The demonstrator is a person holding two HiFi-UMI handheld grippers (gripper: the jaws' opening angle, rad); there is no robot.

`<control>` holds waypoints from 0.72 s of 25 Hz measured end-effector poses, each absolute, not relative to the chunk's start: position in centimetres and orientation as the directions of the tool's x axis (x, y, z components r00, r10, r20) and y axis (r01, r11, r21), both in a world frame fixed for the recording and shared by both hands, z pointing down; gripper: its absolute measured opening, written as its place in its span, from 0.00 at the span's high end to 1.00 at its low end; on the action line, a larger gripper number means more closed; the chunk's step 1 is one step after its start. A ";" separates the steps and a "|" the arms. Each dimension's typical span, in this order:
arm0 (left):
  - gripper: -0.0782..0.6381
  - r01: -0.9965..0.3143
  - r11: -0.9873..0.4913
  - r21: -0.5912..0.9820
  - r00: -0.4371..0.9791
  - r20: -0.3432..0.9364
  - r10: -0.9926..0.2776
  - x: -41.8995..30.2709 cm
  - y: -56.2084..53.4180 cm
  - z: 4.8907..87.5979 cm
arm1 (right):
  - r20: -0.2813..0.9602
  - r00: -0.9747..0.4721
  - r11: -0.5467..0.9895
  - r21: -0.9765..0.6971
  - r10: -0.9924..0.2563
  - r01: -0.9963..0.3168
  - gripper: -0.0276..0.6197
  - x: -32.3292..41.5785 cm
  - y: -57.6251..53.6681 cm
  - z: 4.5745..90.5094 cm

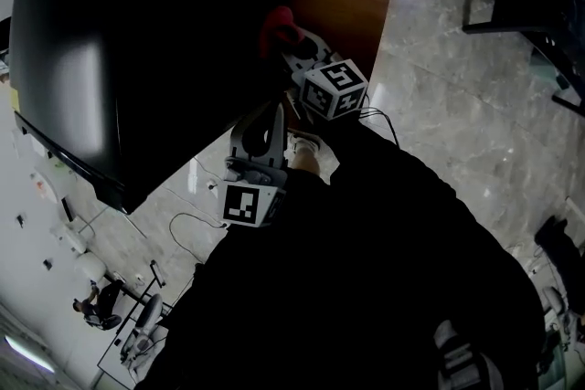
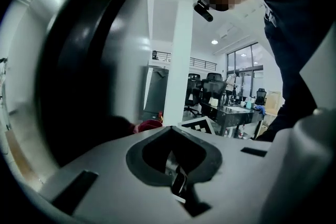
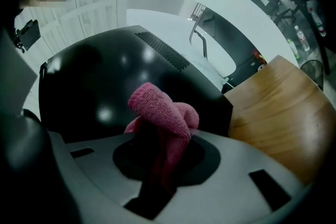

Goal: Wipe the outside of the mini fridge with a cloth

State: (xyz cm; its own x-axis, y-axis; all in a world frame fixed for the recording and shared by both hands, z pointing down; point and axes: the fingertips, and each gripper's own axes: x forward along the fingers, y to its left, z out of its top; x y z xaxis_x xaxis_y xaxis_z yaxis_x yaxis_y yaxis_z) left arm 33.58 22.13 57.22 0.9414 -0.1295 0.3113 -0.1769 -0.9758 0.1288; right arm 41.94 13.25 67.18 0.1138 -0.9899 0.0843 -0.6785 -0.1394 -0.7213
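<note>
Pink cloth (image 3: 161, 108), pinched between the jaws of the right gripper (image 3: 157, 162), bunches ahead of them toward the black mini fridge (image 3: 100, 78) as a wiping pad; the left gripper (image 2: 176, 182), jaws together and empty, stands spare.

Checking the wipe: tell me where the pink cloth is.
Right gripper view: pink cloth is clamped in the tongs of the right gripper, before the mini fridge, wooden tabletop to its right.
</note>
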 end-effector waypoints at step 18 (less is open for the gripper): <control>0.89 -0.139 -0.980 0.140 0.976 0.184 -0.112 47.2 20.0 51.2 | 0.265 0.112 -0.186 -0.275 -0.958 -0.943 0.83 57.6 7.9 67.9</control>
